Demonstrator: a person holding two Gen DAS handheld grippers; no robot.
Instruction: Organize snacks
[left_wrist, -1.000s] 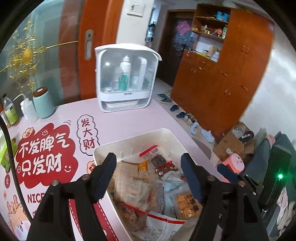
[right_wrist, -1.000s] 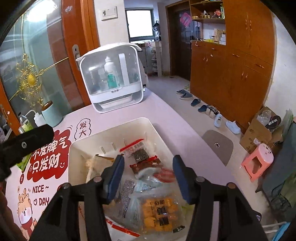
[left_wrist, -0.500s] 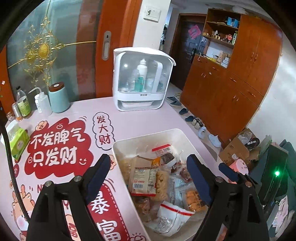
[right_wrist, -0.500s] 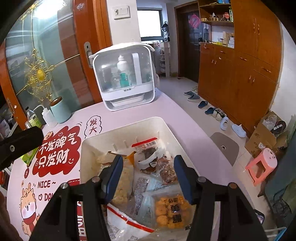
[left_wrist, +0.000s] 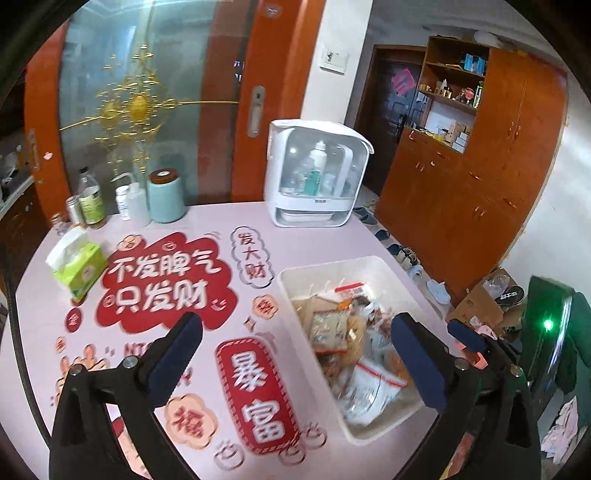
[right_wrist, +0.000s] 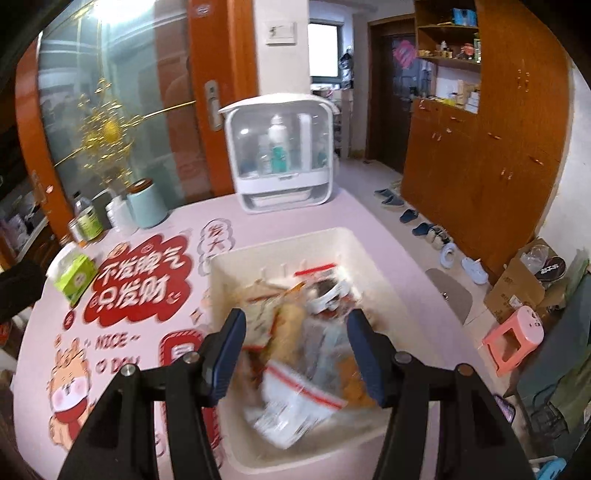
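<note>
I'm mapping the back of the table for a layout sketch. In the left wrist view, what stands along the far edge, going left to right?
Brown glass bottle with green label → white squeeze bottle → teal canister with brown lid → white cabinet with clear door.

L wrist: I look down along my fingers, table (left_wrist: 207, 218) left, bin (left_wrist: 373, 264) right | R wrist: closer, over bin (right_wrist: 343, 236) | shared: bin, table, organizer (left_wrist: 317, 177).
</note>
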